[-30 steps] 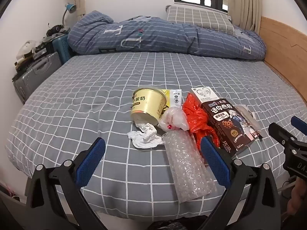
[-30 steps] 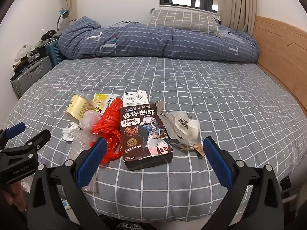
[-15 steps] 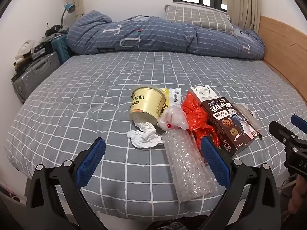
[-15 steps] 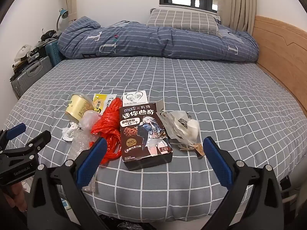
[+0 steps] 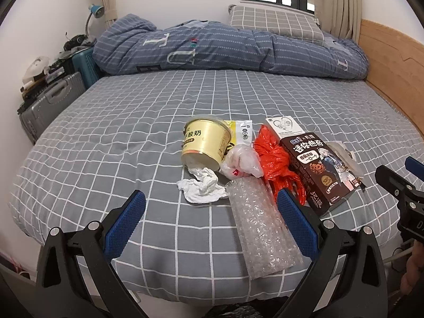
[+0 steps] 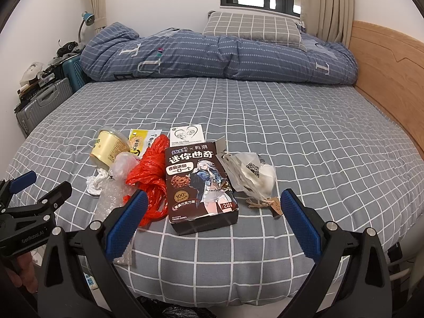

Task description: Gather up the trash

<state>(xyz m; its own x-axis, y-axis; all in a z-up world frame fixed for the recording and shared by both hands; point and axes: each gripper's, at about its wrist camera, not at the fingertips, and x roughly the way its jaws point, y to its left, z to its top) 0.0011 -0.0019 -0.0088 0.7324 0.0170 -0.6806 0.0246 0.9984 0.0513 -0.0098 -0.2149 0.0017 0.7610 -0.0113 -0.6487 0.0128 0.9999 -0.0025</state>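
At the bottom of the left wrist view the left claw (image 5: 212,212) is spread wide and grasps nothing, its blue pads (image 5: 124,222) hanging above the near edge of the bed (image 5: 106,137); a roll of bubble wrap (image 5: 262,228) lies between them, nearer the pad on the frame's right, long axis running from the bottom of the frame up toward the pile. In the right wrist view the right claw (image 6: 213,218) is likewise released and empty, with the brown cookie box (image 6: 200,182) between its pads, above them in the frame. The box lies flat, face up, long axis running away from the camera, opened flap at the far end. Touching its left edge is a crumpled red plastic bag (image 6: 148,177); at its right lies a clear wrapper with white paper (image 6: 251,175), with a twine-tied tag (image 6: 265,201) just below it. Left of centre in the left wrist view, a crumpled white tissue (image 5: 201,185) lies just in front of a yellow cup (image 5: 205,143) tipped on its side, mouth toward the camera. A clear bag (image 5: 241,161) sits between cup and red bag. Behind them lie a yellow-and-white sachet (image 5: 242,132) and a small white box (image 5: 283,127), flat on the sheet. Across the top of the frame a blue quilt (image 5: 212,50) and checked pillow (image 5: 275,23) lie at the far end, with suitcases (image 5: 50,103) at upper left.
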